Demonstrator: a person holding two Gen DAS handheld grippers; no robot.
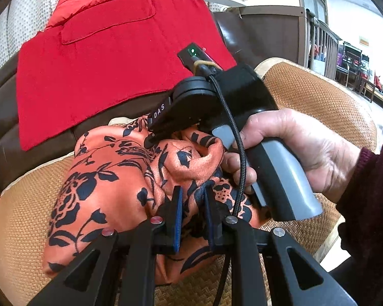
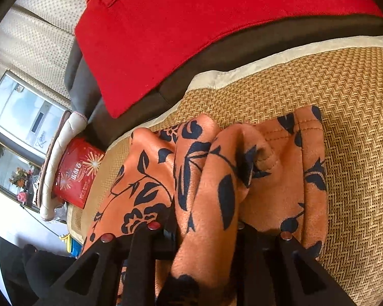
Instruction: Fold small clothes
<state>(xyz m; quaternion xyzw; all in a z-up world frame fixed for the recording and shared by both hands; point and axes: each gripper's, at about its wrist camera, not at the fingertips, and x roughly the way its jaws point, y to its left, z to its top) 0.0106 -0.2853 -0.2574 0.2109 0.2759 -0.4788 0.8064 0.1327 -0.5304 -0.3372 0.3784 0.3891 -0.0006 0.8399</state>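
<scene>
Left gripper (image 1: 192,205): jaws narrowly set, blue pads clamped on a bunched fold of the orange floral garment (image 1: 109,178) directly between them.

Right gripper (image 2: 206,227): jaws narrow, a thick roll of the same garment (image 2: 206,204) pinched between them; seen from the left wrist view, its tip (image 1: 150,139) bites the cloth just ahead of the left gripper, and a hand (image 1: 288,148) holds its grey-and-black handle to the right.

Item 1, task garment: orange cloth with dark floral print, crumpled into ridges, lying under and just ahead of both grippers on the woven mat (image 1: 319,102). A stitched hem (image 2: 309,127) shows at its far right corner.

Item 2, woven mat: tan, herringbone weave, pale border, extending beyond the garment on all sides.

Item 3, red cloth (image 1: 109,63): flat on the dark sofa (image 1: 5,107), well ahead of both grippers, apart from the garment.

Item 4, red printed box (image 2: 76,173): far left of the right gripper, off the mat.

Step, as judged: early, with the garment gathered and held in two places, not yet spread. Next move likely calls for drawing the grippers apart to tension and flatten the cloth before any fold.
</scene>
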